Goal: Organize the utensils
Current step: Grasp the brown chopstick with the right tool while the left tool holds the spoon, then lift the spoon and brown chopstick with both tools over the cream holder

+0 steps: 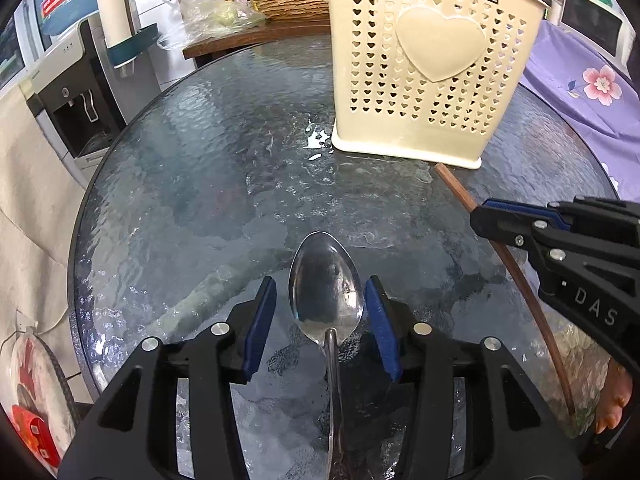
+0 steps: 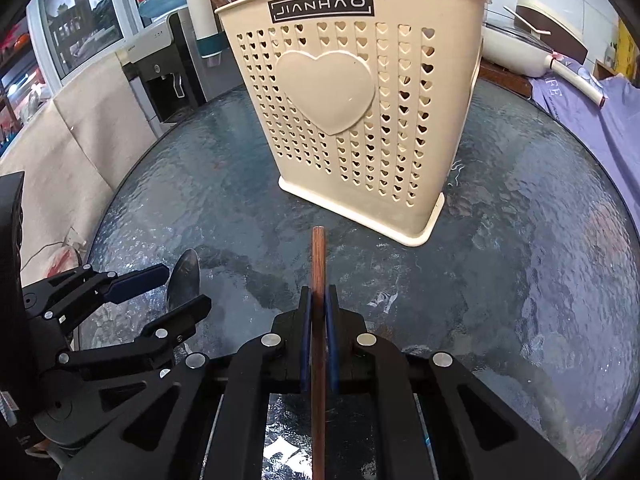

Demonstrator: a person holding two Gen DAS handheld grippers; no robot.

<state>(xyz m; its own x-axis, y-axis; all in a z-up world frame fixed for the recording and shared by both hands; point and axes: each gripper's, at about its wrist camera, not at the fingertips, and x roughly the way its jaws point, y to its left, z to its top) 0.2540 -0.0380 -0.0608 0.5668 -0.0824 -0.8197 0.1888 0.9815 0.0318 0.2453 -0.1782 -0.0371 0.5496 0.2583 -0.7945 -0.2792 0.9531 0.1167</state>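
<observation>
Down on the glass table (image 1: 180, 184), the left gripper (image 1: 320, 320) stands partly open astride a metal spoon (image 1: 326, 292), its pads not pressing the bowl. Meanwhile the right gripper (image 2: 319, 316) is clamped on a wooden chopstick (image 2: 319, 256) pointing at the cream utensil holder (image 2: 348, 120).

Both wrist views are bright and evenly lit by daylight, which comes from the windows (image 2: 76, 20) at the upper left in the right wrist view. The textured glass tabletop (image 1: 208, 184) throws back patchy white glare, strongest in a small glint just beside the base of the cream utensil holder (image 1: 416, 64). Shadows are soft and faint. The metal spoon (image 1: 326, 292) carries a dull sheen in its bowl. Focus is sharp in the middle of each picture. Fisheye distortion bends the table's rim into a strong curve and bows the wooden chopstick (image 1: 516, 272) in the left view, and the corners fall off into a black vignette.
</observation>
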